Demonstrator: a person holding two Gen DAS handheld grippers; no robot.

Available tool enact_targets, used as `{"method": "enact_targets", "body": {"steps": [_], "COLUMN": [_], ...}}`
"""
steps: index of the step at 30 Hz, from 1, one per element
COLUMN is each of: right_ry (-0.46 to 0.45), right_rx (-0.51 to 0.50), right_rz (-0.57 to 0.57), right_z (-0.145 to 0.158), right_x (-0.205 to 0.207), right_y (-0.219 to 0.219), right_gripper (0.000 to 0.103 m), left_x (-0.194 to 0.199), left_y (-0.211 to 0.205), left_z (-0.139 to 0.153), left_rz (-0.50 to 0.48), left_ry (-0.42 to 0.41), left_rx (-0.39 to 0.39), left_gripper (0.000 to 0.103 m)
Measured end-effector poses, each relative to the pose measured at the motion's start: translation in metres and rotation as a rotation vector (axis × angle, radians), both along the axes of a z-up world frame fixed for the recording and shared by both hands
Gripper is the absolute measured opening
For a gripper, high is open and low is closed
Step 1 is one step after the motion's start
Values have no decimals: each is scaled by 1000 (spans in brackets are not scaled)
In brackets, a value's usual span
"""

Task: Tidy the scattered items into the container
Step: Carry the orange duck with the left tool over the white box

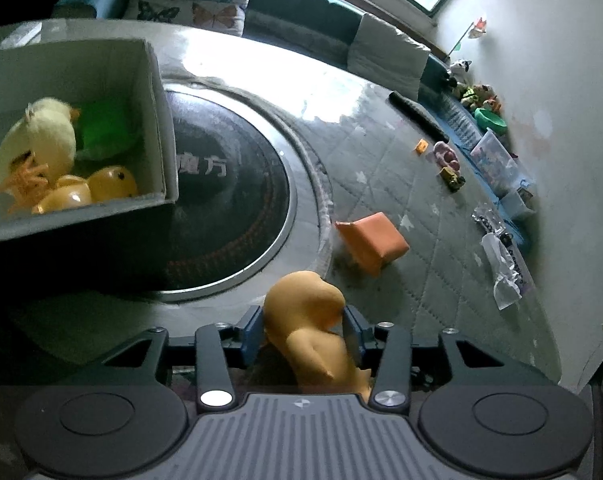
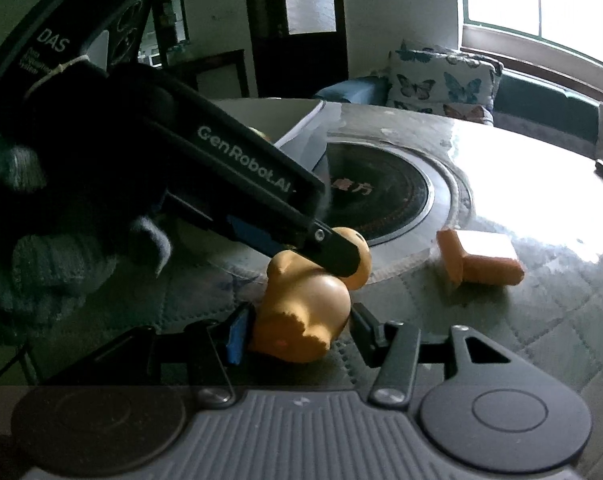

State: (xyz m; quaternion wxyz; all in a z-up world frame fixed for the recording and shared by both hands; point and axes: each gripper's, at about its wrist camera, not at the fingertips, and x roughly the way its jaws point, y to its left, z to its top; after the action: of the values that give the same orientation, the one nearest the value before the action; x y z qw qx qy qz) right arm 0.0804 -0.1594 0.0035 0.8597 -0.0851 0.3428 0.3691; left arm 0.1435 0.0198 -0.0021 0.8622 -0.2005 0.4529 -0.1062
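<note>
A yellow rubber duck [image 1: 307, 322] sits between the fingers of my left gripper [image 1: 305, 328], which is shut on it. In the right wrist view the same duck [image 2: 309, 308] lies between the fingers of my right gripper [image 2: 301, 334], whose jaws stand a little wider than its body. The left gripper [image 2: 333, 256] presses on the duck's head there. The cardboard box [image 1: 157, 120] at the left holds a plush chick [image 1: 41, 136], a green item and rubber ducks [image 1: 109, 184]. An orange block [image 1: 371, 242] lies on the table; it also shows in the right wrist view [image 2: 477, 258].
A round black hotplate [image 1: 229, 200] is set into the table beside the box. Small toys [image 1: 447, 160], a black bar [image 1: 417, 116] and plastic bags [image 1: 501, 264] lie along the far right edge. A sofa with a butterfly cushion [image 2: 441, 80] stands behind the table.
</note>
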Motion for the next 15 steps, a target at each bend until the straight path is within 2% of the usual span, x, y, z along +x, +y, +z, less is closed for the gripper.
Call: {"method": "enact_targets", "body": {"steps": [10, 15], "right_ry": [-13, -65], "right_rx": [0, 0], "right_rz": [-9, 17], "right_z": [3, 18], "right_x": [-8, -14], "right_y": [4, 10], "right_gripper": [50, 50], "left_x": [-15, -23], "left_y": [9, 13], "left_z": [15, 24], "left_rz": [34, 52], "left_ry": [-42, -68], "left_rx": [-16, -19], "left_gripper": [46, 46]}}
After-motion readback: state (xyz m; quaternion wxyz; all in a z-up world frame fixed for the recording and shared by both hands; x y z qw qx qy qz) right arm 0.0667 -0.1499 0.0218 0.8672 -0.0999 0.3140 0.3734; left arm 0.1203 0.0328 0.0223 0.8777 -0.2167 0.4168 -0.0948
